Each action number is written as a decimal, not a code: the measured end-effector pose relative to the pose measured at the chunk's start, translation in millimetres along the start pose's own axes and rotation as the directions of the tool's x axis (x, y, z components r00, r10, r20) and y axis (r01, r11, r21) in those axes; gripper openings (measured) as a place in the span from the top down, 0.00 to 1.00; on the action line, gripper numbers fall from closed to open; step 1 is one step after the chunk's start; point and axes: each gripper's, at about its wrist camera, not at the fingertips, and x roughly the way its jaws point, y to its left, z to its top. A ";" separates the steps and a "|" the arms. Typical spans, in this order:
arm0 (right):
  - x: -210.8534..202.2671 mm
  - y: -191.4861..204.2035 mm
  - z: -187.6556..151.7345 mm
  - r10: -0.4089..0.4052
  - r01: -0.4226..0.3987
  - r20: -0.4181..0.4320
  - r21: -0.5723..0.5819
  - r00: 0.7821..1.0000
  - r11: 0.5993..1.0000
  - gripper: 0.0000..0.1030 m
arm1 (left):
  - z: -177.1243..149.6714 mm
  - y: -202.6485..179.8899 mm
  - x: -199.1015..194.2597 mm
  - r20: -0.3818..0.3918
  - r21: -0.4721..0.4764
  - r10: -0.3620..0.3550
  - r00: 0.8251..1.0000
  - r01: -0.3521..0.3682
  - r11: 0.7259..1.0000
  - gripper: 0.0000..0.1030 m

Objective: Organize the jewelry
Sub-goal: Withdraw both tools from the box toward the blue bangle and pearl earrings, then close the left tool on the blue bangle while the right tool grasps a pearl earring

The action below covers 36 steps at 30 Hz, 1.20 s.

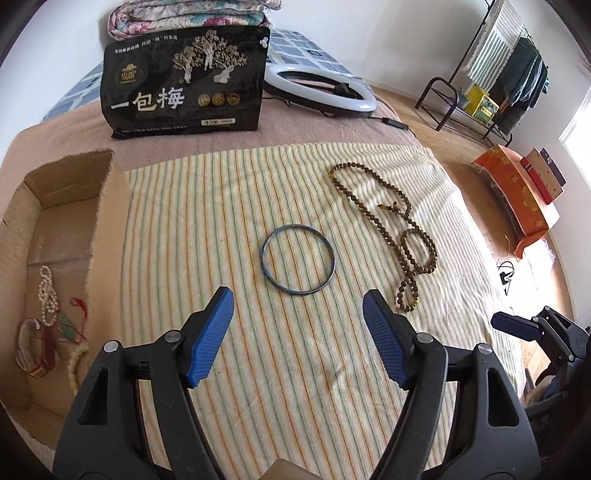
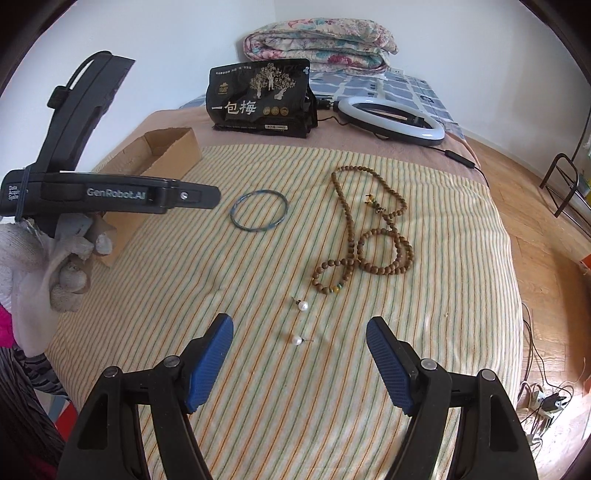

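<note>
On the striped towel (image 1: 258, 369): jewelry lies loose on a bed, with a cardboard box (image 1: 55, 206) at the towel's 9 o'clock edge in the left wrist view.
Left gripper (image 1: 298, 306): pitched steeply down over the towel, blue pads spread wide with nothing between them; released.
Left hand (image 2: 44, 266): in a white knit glove, wrapped round the black handle at 9 o'clock in the right wrist view, the tool's body reaching toward 3 o'clock.
Right gripper (image 2: 300, 336): also pitched steeply down, pads wide apart and empty; released.
Blue bangle (image 1: 298, 260): flat on the towel at 12 o'clock from the left gripper's tips, near them but not touching.
Wooden bead necklace (image 1: 391, 229): coiled in loops at 2 o'clock from the bangle, well apart from it.
Pearl earrings: the near one (image 2: 296, 340) lies on the towel between the right gripper's tips; the far one (image 2: 303, 305) sits at 12 o'clock from it, just beside the beads' lower loop.
Box contents: a pearl strand (image 1: 47, 297), a red-corded green pendant (image 1: 72, 323) and a red-and-clear bangle (image 1: 35, 354) lie at the near end.
Back of bed: a black snack bag (image 1: 184, 79) stands at 11 o'clock, a ring light (image 1: 319, 88) at 1 o'clock, a folded quilt (image 1: 184, 16) behind.
</note>
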 end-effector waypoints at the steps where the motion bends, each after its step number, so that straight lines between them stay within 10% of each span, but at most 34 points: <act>1: 1.5 0.2 -1.0 0.003 -0.003 -0.003 -0.004 1.000 1.000 0.25 | -1.8 -2.4 6.4 -0.007 -0.004 0.000 1.000 0.000 1.000 0.28; 29: 35.8 -16.9 -15.3 0.038 -0.037 -0.047 0.015 0.998 0.999 0.26 | 9.0 -17.0 85.9 -0.011 0.027 0.161 0.987 -0.160 0.987 0.16; 36: 47.4 -11.8 -18.4 0.054 -0.055 -0.076 -0.016 0.996 0.998 0.44 | 10.3 -17.0 92.5 0.016 0.031 0.173 0.985 -0.174 0.984 0.13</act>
